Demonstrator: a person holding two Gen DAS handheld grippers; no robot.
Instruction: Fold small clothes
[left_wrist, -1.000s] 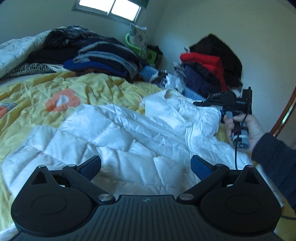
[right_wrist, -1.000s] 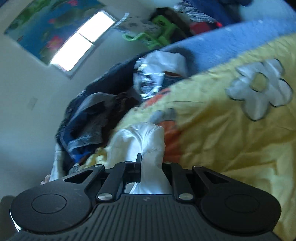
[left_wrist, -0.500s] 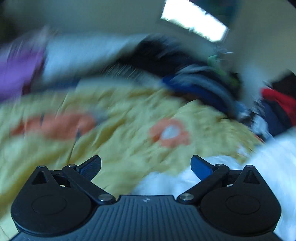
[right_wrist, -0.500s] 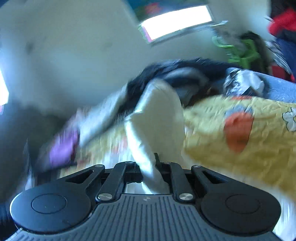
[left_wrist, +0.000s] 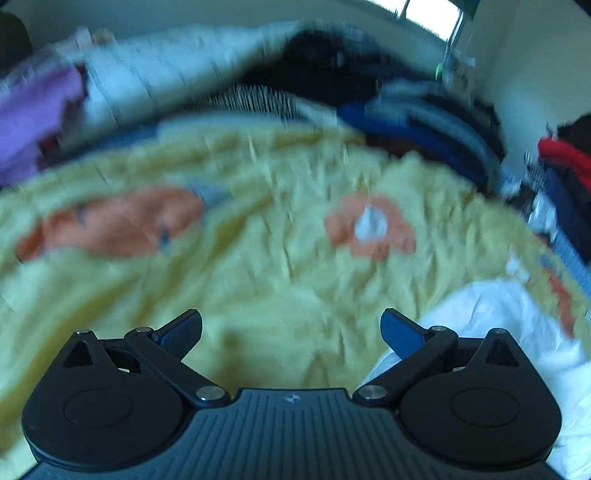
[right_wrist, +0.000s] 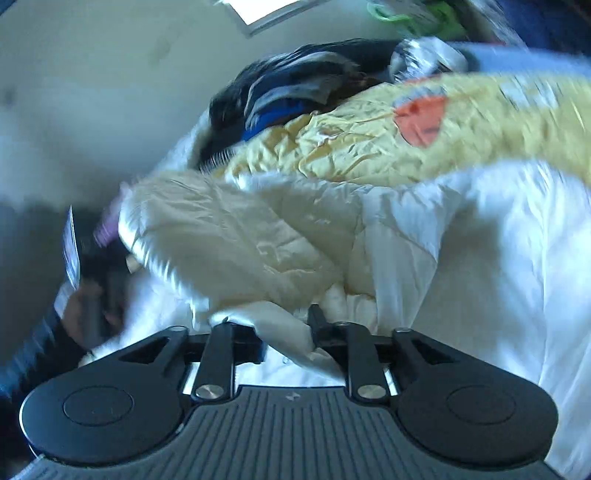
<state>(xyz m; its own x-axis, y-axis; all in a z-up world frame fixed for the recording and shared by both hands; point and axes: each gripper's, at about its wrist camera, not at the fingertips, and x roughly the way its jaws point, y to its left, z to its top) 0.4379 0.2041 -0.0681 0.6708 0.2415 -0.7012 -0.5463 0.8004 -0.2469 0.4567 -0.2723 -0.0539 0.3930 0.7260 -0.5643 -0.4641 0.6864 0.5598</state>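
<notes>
Bed w/ a crumpled yellow bedspread (left_wrist: 280, 266) fills most of my left view; orange flower prints on it, all a bit blurred. Same yellow bedspread shows in the right view, upper right, behind the jacket.

White puffer jacket (right_wrist: 480, 258) is the thing I'm folding. It lies on the bedspread and takes up the centre and right of my right view, one quilted part doubled over the rest and looking cream in this light. In the left view only a corner of it shows, lower right (left_wrist: 498, 317), just beside my right-side finger.

Pile of dark clothes (left_wrist: 399, 110) along the far edge of the bed: black, blue, grey, a striped bit. Light quilt (left_wrist: 177, 77) to the left of that pile, purple cloth (left_wrist: 33, 114) at far left. Red & navy clothes (left_wrist: 565, 162) stacked at the right edge, by the wall.

My left hand-held gripper (left_wrist: 291, 328): jaws wide apart, nothing between them, just yellow bedspread beyond.

My right hand-held gripper (right_wrist: 288, 332): jaws have just been opening, part-way apart now, w/ a fold of the jacket lying between them. Can't tell if the pads press on it at all.

My other hand (right_wrist: 88, 310) shows blurred at the left edge of the right view, dark sleeve.
</notes>
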